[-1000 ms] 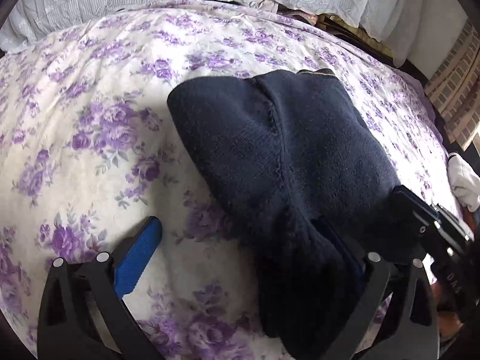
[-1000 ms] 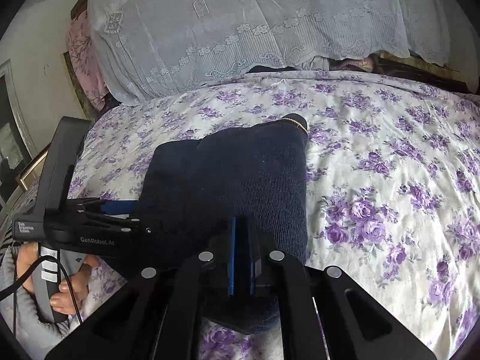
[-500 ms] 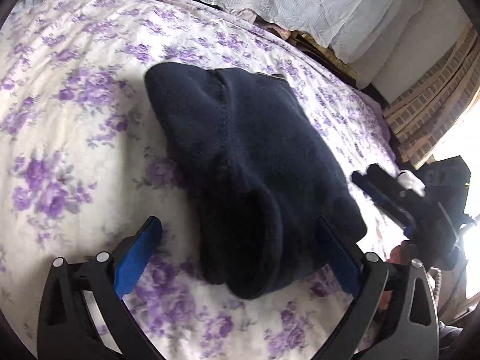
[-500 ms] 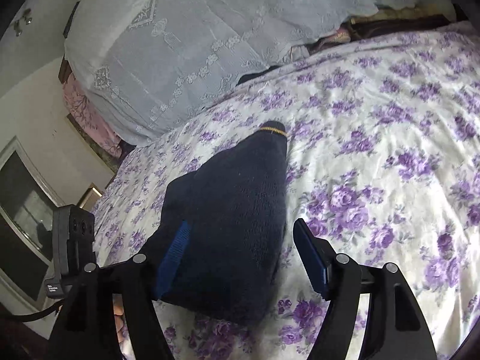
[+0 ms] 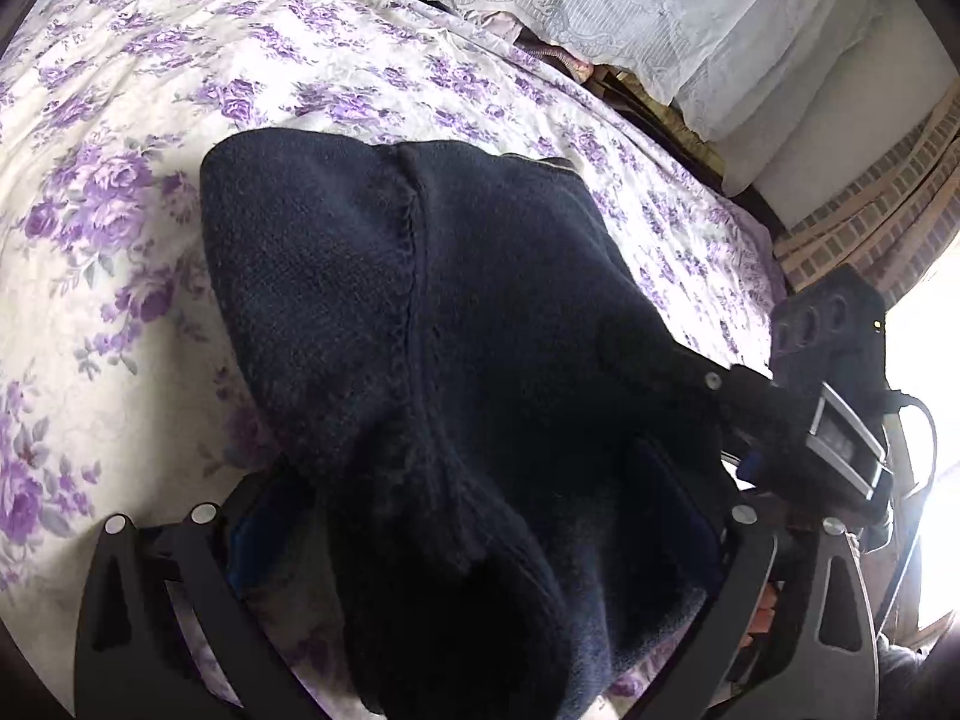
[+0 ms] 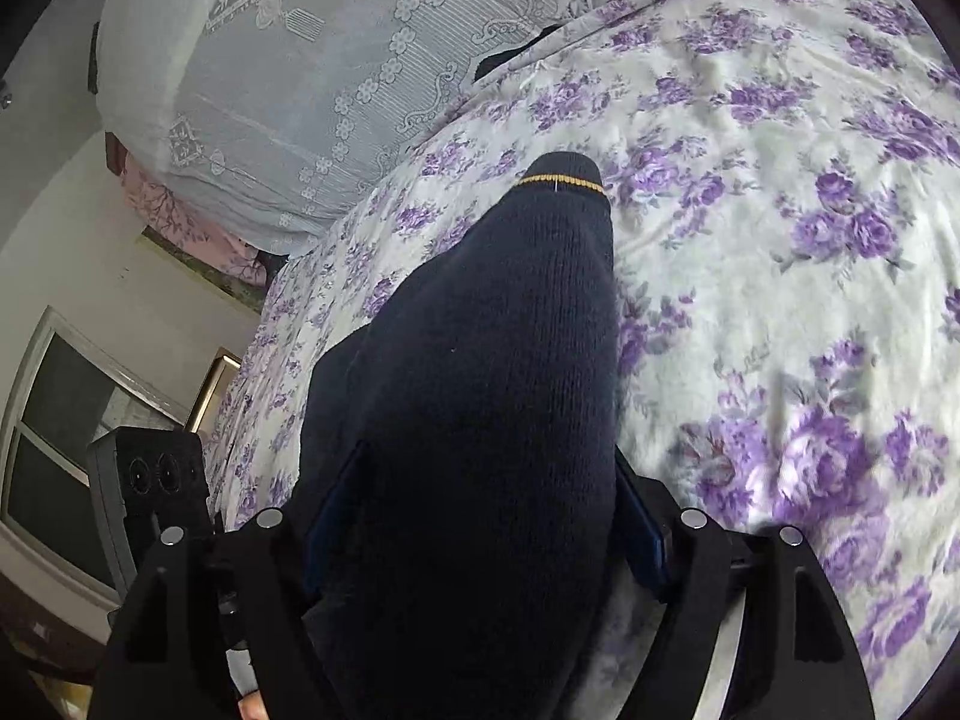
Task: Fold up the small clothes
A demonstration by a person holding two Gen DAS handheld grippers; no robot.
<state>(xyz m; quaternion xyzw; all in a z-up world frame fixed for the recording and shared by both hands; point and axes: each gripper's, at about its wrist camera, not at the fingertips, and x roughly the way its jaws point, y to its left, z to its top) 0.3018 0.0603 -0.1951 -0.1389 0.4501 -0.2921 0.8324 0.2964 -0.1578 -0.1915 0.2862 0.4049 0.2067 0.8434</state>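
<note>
Item: one dark navy knitted garment (image 5: 456,324), folded into a thick oblong bundle with a thin gold stripe at its far cuff (image 6: 561,181), lying on the white bedspread printed with purple roses (image 5: 120,192). The bundle's long axis is running from its near end, which is sitting between both sets of fingers, away toward the gold-striped cuff and the pale lace-covered pillows (image 6: 312,72) beyond that cuff. Left gripper (image 5: 474,546): its black fingers with blue pads are standing spread wide, one on each side of the bundle's near end, not pinching; the wool is bulging up between them and hiding most of the right-hand pad. Right gripper (image 6: 480,516): its fingers are likewise parted, flanking the bundle's near end with a blue pad (image 6: 645,531) close against either flank; whether the pads are actually pressing the knit cannot be told. Relative to the bundle, the left gripper is sitting at the near-left corner and the right gripper at the near-right edge, both about equally close, each visible at the edge of the other's view. Judgement: the fold appears largely made, and any coming move is turning on that lengthwise axis, since both grippers are straddling the near end and would have to close across the bundle's width or push along its length toward the striped cuff.
</note>
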